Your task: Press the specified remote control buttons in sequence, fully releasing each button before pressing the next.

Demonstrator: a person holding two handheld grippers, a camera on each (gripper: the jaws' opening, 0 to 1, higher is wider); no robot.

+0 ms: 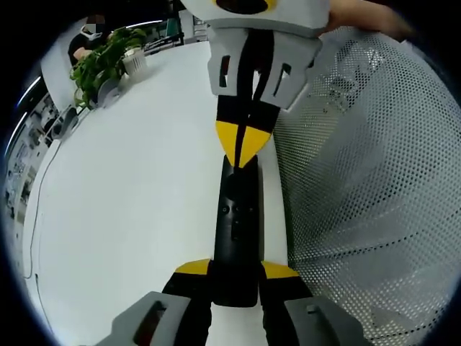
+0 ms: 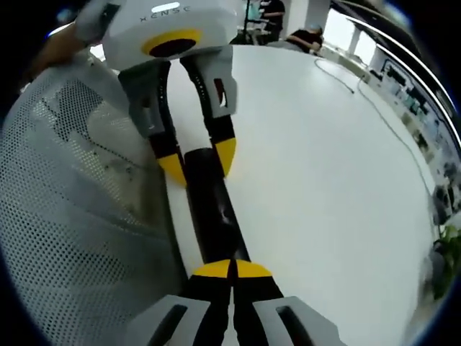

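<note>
Where the white table [image 1: 137, 187] meets a pale perforated mesh surface [image 1: 374, 180], a long, slim black remote control [image 1: 236, 223] lies lengthwise, its glossy face carrying a few small round buttons that are hard to tell apart. From the left gripper view, the left gripper [image 1: 236, 272] has its yellow-tipped black jaws on either side of the remote's near end, clamped against its flanks, so that end is partly covered. Opposite, the right gripper [image 1: 243, 148] comes down from above with its grey plastic body and yellow tips drawn together into a point, which touches the remote's far end. From the right gripper view, the right gripper [image 2: 232, 270] shows those same tips meeting edge to edge over the remote control [image 2: 212, 209], and the left gripper [image 2: 198, 162] straddles the other end. The mesh surface [image 2: 79, 238] is curved and finely dotted with holes; what lies behind it is blurred. A leafy green potted plant [image 1: 101, 65] stands at the table's far edge, and a thin cable [image 2: 374, 101] trails across the table [image 2: 324, 194].
</note>
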